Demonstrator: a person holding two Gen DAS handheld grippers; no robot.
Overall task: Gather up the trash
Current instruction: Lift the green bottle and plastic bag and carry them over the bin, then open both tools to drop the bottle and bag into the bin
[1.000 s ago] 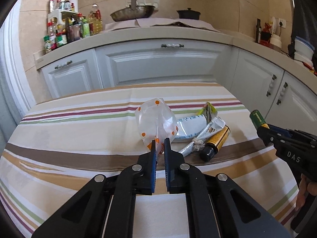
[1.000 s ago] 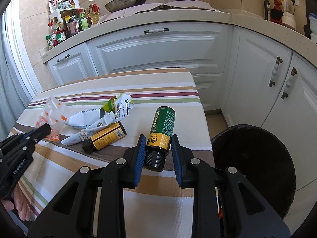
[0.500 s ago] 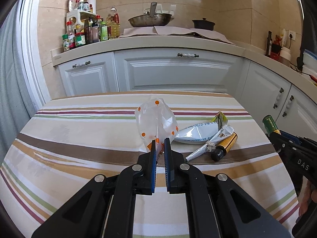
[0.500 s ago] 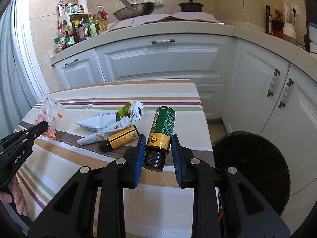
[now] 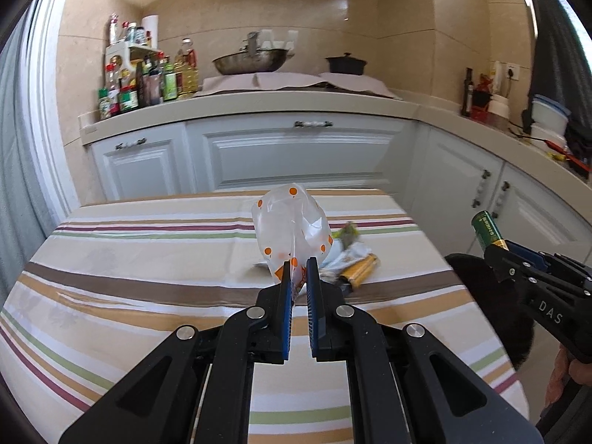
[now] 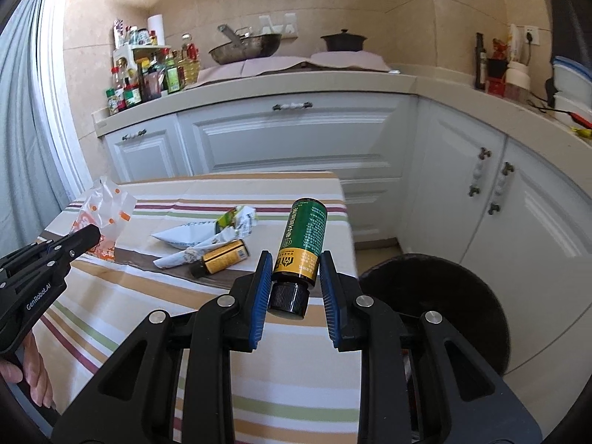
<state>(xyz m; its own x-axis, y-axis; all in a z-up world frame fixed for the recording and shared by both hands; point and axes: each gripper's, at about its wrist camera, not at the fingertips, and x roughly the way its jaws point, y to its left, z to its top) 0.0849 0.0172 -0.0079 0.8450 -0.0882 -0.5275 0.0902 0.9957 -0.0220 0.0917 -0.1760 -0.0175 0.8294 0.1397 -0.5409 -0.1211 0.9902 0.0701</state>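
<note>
As seen from the left wrist, the left gripper (image 5: pixel 299 272) is pinched nearly closed on the lower edge of a clear plastic bag with orange dots (image 5: pixel 290 224), which stands up just ahead of its tips. Beyond and to the right of the tips, a crumpled wrapper (image 5: pixel 349 249) and a small yellow-labelled bottle (image 5: pixel 360 272) lie on the striped tablecloth (image 5: pixel 148 259), so collection appears only partly done.

From the right wrist, the right gripper (image 6: pixel 296 277) clamps a green-and-yellow bottle (image 6: pixel 301 240), black cap toward the camera. A black trash bin (image 6: pixel 436 296) stands on the floor to its right, below table level; neither held item is in it yet. White cabinets (image 6: pixel 288 140) and a countertop with a wok (image 6: pixel 246 48) lie ahead.
</note>
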